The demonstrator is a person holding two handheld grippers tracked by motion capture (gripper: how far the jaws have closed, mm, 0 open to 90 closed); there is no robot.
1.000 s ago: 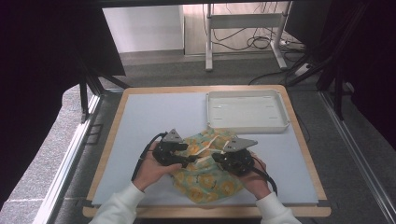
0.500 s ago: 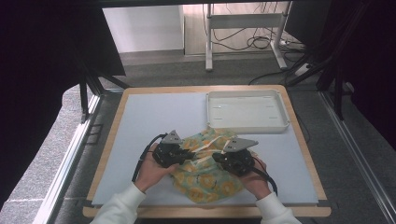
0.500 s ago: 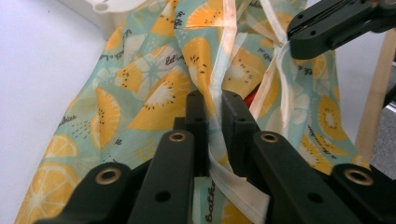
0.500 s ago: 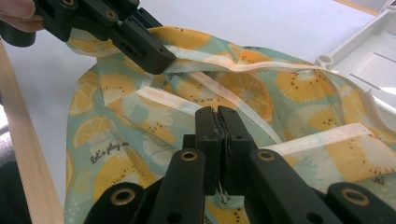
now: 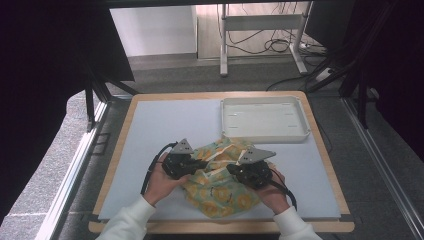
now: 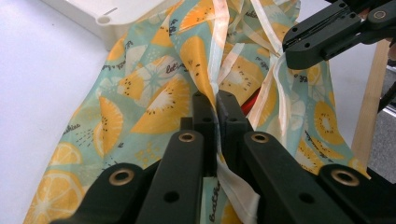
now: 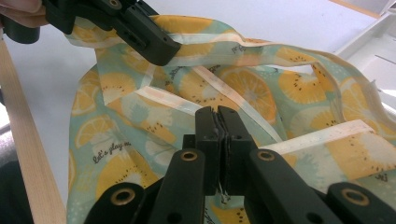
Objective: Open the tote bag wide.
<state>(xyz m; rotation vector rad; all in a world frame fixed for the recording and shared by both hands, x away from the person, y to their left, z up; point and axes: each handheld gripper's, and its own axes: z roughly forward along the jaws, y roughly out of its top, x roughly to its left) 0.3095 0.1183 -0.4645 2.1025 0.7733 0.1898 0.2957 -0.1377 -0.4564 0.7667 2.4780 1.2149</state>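
A teal cloth bag (image 5: pixel 220 185) printed with orange slices lies crumpled near the table's front edge, its pale ribbon ties loose on top. My left gripper (image 5: pixel 202 164) is shut on a pale ribbon tie (image 6: pixel 219 74) at the bag's left side; in the left gripper view the jaws pinch the cloth bag (image 6: pixel 154 88) at the left gripper (image 6: pixel 216 100). My right gripper (image 5: pixel 232 170) is shut on another strip of the cloth bag (image 7: pixel 261 88), the right gripper (image 7: pixel 216 114) closed over a ribbon edge. Each gripper appears in the other's view.
A white shallow tray (image 5: pixel 264 119) stands at the back right of the blue-grey mat (image 5: pixel 165 125), close behind the bag. The table's wooden rim (image 5: pixel 115 160) runs round the mat. Dark frame posts stand on both sides.
The left gripper has edged slightly right and inward over the bag. The right gripper and the bag have hardly moved.
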